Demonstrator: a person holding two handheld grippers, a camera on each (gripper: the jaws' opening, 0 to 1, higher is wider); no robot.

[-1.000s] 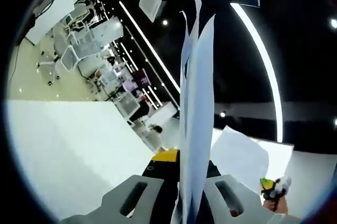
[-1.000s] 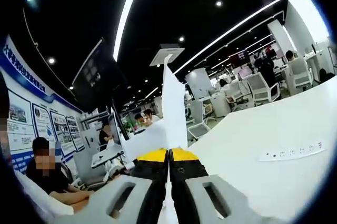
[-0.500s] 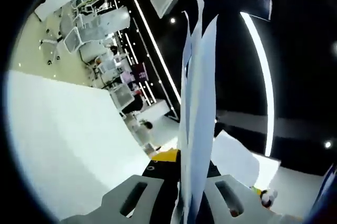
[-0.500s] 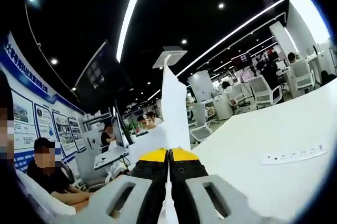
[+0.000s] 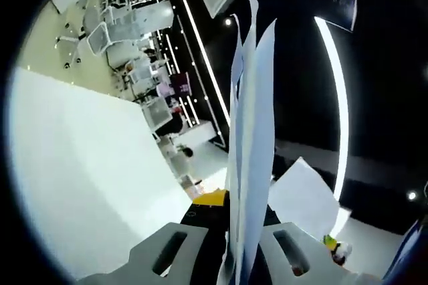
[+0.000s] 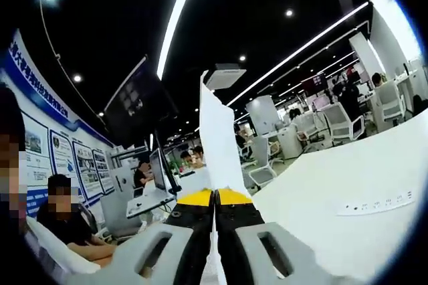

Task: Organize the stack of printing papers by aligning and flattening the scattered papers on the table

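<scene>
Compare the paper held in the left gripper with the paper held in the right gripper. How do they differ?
The white paper sheets in the left gripper show several separate edges fanned slightly apart; the white paper in the right gripper shows one broad face. The left gripper holds its sheets edge-on to its camera, rising nearly to the picture's top; the right gripper holds a shorter piece. Both are white, upright and clamped between yellow-tipped jaws.

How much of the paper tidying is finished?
Picking up looks done: the left gripper is shut on the papers, and the right gripper pinches them too, holding them upright off the white table. Their top edges are still uneven, so squaring and laying them flat remain.
</scene>
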